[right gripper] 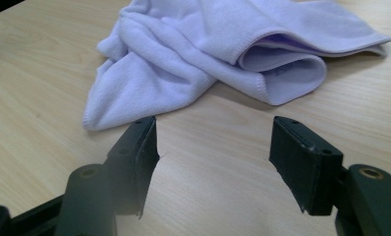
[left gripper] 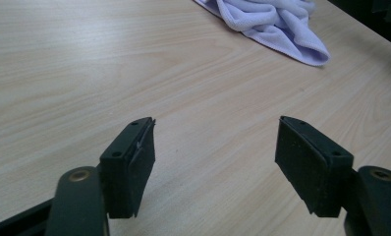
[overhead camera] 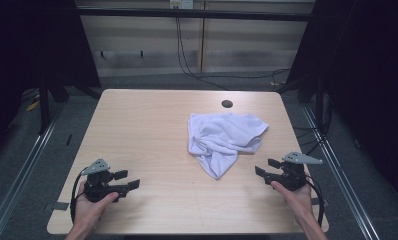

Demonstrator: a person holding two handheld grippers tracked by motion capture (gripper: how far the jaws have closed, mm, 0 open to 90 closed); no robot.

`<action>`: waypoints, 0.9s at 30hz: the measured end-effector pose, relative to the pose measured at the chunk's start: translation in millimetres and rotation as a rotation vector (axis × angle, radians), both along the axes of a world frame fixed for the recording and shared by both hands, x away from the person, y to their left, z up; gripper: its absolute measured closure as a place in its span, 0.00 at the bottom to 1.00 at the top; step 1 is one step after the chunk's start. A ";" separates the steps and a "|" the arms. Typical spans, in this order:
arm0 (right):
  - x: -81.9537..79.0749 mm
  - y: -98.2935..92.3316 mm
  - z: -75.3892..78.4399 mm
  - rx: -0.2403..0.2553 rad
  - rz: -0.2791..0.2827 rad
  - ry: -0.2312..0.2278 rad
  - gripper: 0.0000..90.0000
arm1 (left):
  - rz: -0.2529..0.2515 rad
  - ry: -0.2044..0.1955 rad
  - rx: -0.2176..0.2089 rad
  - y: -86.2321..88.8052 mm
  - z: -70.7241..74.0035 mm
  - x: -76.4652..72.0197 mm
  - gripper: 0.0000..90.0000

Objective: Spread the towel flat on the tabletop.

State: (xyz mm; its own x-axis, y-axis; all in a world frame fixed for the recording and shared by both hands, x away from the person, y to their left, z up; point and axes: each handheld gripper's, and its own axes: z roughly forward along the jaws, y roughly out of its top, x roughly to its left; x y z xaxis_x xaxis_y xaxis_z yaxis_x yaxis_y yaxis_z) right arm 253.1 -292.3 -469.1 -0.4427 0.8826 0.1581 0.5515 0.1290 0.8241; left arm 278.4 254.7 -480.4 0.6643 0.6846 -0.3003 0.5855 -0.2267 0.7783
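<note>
The white towel [overhead camera: 226, 140] lies crumpled in a loose heap on the right half of the table [overhead camera: 152, 125], a little toward the far side, with one corner trailing toward the near edge. Its folds are bunched and overlapping, none of it spread flat, so whatever is to be done with it looks not yet begun. The right gripper [overhead camera: 265, 168] rests low over the near right part of the table, near that trailing corner but apart from it; its jaws stand wide open and hold nothing. The left gripper [overhead camera: 127, 180] sits at the near left, well apart from the towel, jaws likewise spread wide and empty. I judge everything is left to do.
</note>
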 end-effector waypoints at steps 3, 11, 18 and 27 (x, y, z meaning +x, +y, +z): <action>7.3 1.8 1.5 -0.003 0.035 0.007 0.41 | -0.014 0.011 -0.001 -2.7 -1.8 3.7 0.37; 33.6 7.0 8.8 -0.004 0.060 0.012 0.38 | -0.054 0.003 -0.032 -6.0 0.2 1.9 0.38; 62.9 15.9 12.4 0.013 0.103 0.014 0.34 | -0.073 -0.018 -0.030 -4.7 2.1 -0.5 0.35; 100.4 32.1 13.4 -0.016 0.131 0.012 0.36 | -0.045 -0.041 -0.008 -4.4 2.7 -0.2 0.30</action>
State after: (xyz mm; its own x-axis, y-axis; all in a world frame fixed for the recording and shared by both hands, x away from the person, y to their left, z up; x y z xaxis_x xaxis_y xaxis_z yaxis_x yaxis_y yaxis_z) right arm 353.5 -260.2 -455.7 -0.5524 0.8199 0.1504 0.5391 0.2138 0.8146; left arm 278.2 250.3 -477.8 0.7058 0.6515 -0.2780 0.5428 -0.2452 0.8033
